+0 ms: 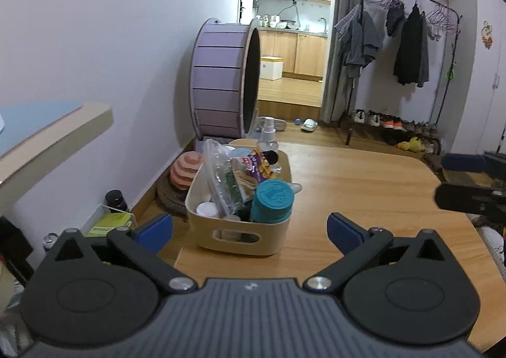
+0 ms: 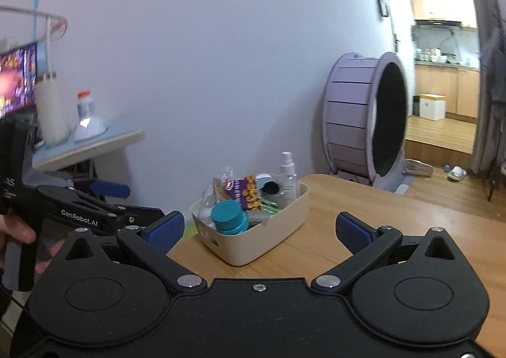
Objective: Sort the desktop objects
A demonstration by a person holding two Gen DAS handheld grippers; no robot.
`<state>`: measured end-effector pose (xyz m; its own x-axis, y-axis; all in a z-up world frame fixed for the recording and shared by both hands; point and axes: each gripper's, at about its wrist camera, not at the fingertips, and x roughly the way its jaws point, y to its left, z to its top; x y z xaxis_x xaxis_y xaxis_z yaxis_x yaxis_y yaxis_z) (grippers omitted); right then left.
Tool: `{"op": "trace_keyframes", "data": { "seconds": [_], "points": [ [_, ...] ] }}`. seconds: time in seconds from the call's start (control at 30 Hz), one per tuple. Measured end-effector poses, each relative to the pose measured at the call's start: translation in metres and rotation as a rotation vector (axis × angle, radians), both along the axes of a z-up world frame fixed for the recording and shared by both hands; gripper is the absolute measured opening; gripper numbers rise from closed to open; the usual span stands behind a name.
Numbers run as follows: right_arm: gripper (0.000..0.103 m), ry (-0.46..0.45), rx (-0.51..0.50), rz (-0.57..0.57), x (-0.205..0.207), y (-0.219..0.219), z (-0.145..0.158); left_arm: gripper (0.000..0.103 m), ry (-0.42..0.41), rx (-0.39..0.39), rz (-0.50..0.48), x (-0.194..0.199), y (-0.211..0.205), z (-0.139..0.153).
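The beige bin [image 1: 240, 231] is sitting at the centre of the frame in both views, on the left corner of the wooden desk [image 1: 363, 193], and it is holding the sorted things: a teal-lidded jar [image 1: 272, 201], a clear spray bottle [image 1: 268, 133], a purple snack packet [image 1: 257, 165] and crinkled clear bags [image 1: 218, 174]. We are judging the bin stiff but loaded, so we are thinking the slot handle on its near wall is the best place to take it. The bags are soft and slippery; the jar is rigid and probably light.

The left gripper [image 1: 249, 230] and the right gripper [image 2: 259, 230] are both hanging with fingers spread wide, holding nothing. On the left gripper's side, at the left in the right wrist view, we are reading "GenRobot.AI". The packet's print is too small to read.
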<state>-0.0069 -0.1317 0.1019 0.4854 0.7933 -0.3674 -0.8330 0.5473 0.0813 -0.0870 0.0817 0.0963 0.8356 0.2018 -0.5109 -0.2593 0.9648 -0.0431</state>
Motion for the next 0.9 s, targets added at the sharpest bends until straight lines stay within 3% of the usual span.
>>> {"op": "trace_keyframes", "data": {
  "seconds": [0.33,0.9],
  "points": [
    [0.103,0.032,-0.094,0.079,0.027,0.039,-0.002,0.103,0.09,-0.002,0.018,0.011,0.003,-0.011],
    [0.103,0.017,-0.161,0.126,0.035,0.056,0.001,0.103,0.163,0.027,0.044,0.017,0.009,-0.008]
  ]
}}
